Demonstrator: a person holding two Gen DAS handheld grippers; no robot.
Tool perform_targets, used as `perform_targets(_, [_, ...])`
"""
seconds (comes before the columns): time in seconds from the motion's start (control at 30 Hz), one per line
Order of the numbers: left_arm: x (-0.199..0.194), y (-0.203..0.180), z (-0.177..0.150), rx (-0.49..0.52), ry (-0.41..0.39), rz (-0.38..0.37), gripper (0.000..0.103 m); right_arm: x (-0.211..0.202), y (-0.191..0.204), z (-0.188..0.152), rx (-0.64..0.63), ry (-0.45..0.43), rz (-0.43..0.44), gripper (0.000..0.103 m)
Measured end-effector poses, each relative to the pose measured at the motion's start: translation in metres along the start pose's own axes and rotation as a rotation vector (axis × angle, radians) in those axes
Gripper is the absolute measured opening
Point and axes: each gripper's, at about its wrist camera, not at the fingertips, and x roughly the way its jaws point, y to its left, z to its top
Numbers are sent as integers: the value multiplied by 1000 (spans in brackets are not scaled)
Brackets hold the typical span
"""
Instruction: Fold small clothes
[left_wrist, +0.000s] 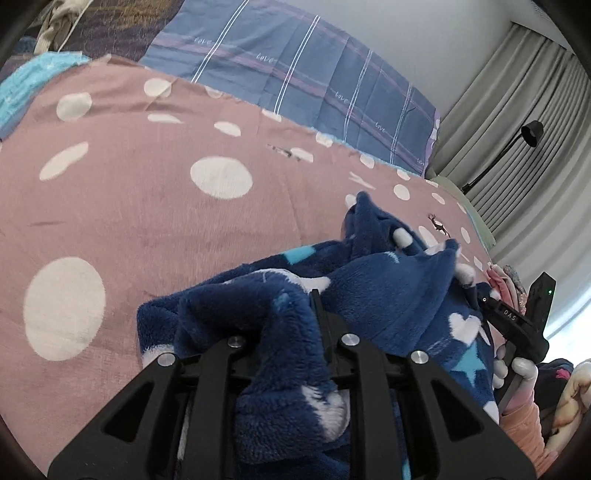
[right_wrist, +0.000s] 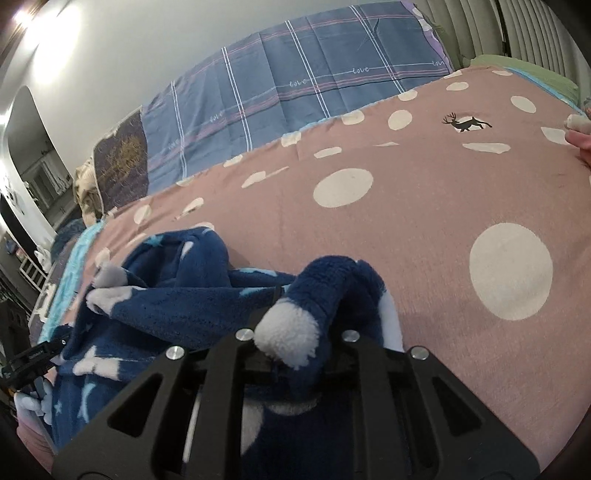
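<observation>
Fleece garment (left_wrist: 388, 295) held bunched between two grippers above a pink dotted blanket (left_wrist: 147, 206).

Navy star-print fabric is seen pinched in the left gripper (left_wrist: 317, 306) and gathered in the right gripper (right_wrist: 291, 314); whether either grip is clenched or slackened cannot be told. A blue plaid sheet (right_wrist: 295, 81) is seen beyond.

Bed: under my fingers, a wide bed with a dusty-pink, white-dotted fleece blanket (left_wrist: 155, 221) filling most of both frames.
On it, lower centre: the navy fleece garment with white stars and hearts (left_wrist: 388, 295), bunched.
Far edge, top: a blue plaid sheet printed "love" (right_wrist: 280, 96).
Upper left, left view: a turquoise towel (left_wrist: 33, 77).
</observation>
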Motion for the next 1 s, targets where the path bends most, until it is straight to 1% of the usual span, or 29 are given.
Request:
perform_targets(0.03, [-6, -2, 2, -1, -13, -11, 22, -6, 1, 0, 0, -9, 8, 38])
perform_targets(0.07, [-16, -5, 3, -6, -28, -36, 26, -18, 3, -1, -10, -29, 24, 48])
perform_targets(0.1, [-22, -7, 3, -13, -35, -58, 32, -25, 7, 0, -25, -39, 38, 48])
perform_targets(0.13, [-35, -9, 3, -22, -47, -95, 36, -32, 12, 1, -48, -39, 57, 48])
perform_targets(0.17, [-42, -12, 3, -19, -59, -106, 45, -41, 19, 0, -82, -34, 82, 48])
perform_targets(0.2, [-56, -16, 1, 3, -89, -112, 48, -45, 24, -1, -108, -30, 96, 48])
perform_targets(0.27, [-73, -25, -2, 49, -119, -121, 48, -51, 36, -7, -172, -1, 113, 48])
perform_targets(0.33, [-89, -36, -8, 106, -130, -180, 48, -50, 46, -12, -208, 36, 133, 45])
perform_targets(0.37, [-93, -43, -13, 145, -118, -221, 48, -46, 51, -15, -223, 69, 153, 43])
perform_targets(0.4, [-92, -51, -17, 182, -89, -250, 48, -40, 55, -18, -232, 106, 164, 42])
perform_targets(0.43, [-87, -55, -20, 202, -48, -263, 48, -37, 58, -18, -233, 130, 168, 41])
perform_targets(0.47, [-76, -61, -24, 215, 21, -274, 48, -26, 62, -19, -229, 189, 185, 40])
perform_targets(0.5, [-66, -62, -25, 217, 73, -275, 48, -20, 64, -19, -225, 224, 194, 41])
perform_targets(0.53, [-48, -64, -26, 215, 142, -261, 48, -8, 67, -18, -215, 272, 196, 41])
perform_targets(0.57, [-33, -65, -25, 210, 183, -243, 48, 0, 69, -13, -205, 282, 192, 41])
perform_targets(0.6, [-18, -64, -21, 198, 212, -223, 48, 5, 70, -9, -192, 281, 197, 41])
perform_targets(0.63, [-2, -62, -12, 175, 220, -199, 48, 11, 70, 0, -166, 268, 209, 41])
perform_targets(0.67, [8, -59, 2, 160, 190, -179, 48, 15, 68, 14, -123, 211, 217, 41])
perform_targets(0.7, [14, -54, 21, 133, 112, -138, 48, 15, 65, 24, -91, 155, 210, 41])
perform_targets(0.73, [15, -47, 34, 87, 55, -110, 48, 14, 61, 33, -53, 103, 193, 41])
perform_targets(0.77, [15, -41, 46, 40, 15, -93, 48, 10, 55, 43, 6, 63, 172, 43])
perform_targets(0.8, [10, -32, 59, -18, -44, -65, 49, 7, 52, 45, 27, 54, 185, 44])
perform_targets(0.83, [4, -30, 63, -24, -85, -33, 49, 0, 49, 46, 30, 43, 215, 44])
perform_targets(0.87, [-3, -29, 66, 2, -123, 2, 51, -6, 49, 44, 6, 34, 212, 47])
perform_targets(0.9, [-7, -29, 66, 32, -137, 17, 56, -11, 47, 43, -30, 24, 185, 53])
perform_targets(0.93, [-10, -27, 65, 48, -136, 24, 60, -17, 43, 40, -84, 10, 117, 57])
perform_targets(0.97, [-12, -24, 64, 58, -127, 32, 64, -18, 37, 41, -105, 6, 75, 60])
perform_targets(1.0, [-10, -16, 63, 53, -103, 47, 65, -16, 29, 43, -104, 12, 38, 62])
